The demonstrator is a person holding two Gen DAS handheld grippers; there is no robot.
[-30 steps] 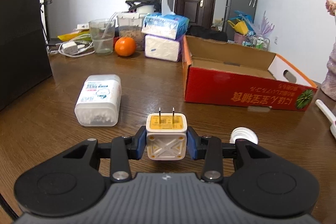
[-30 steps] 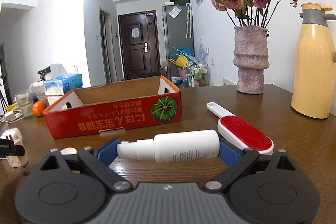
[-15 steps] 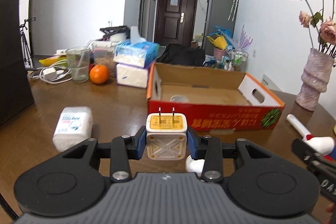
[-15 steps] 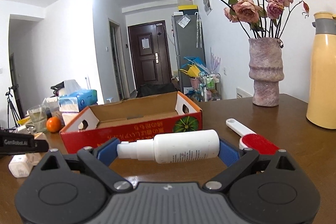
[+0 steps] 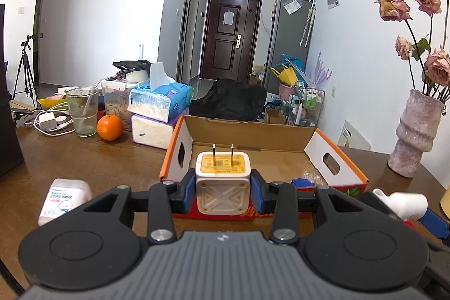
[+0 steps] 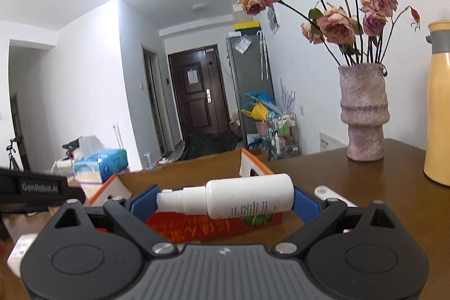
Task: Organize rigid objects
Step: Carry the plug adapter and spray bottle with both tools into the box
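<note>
- Plug (image 5: 222, 182), a white cube with a yellow face and two prongs pointing up, sits squarely between the blue pads of the left gripper (image 5: 222, 191), which pinches it on both sides.
- Seen from the left wrist, the plug hangs in front of the near wall of the open cardboard box (image 5: 334, 159), above the wooden table (image 5: 84, 159).
- Right gripper (image 6: 225, 200) clamps a white spray bottle (image 6: 239, 198) lengthwise, nozzle against one pad, base against the other.
- From the right wrist, the bottle lies level, just before the box's near red wall.
- On the table left of the box lies a small white container (image 5: 64, 198); farther back stand an orange (image 5: 109, 127), a glass (image 5: 82, 111) and tissue packs (image 5: 157, 108).
- To the right of the box stands a vase (image 6: 364, 114) of dried roses.
</note>
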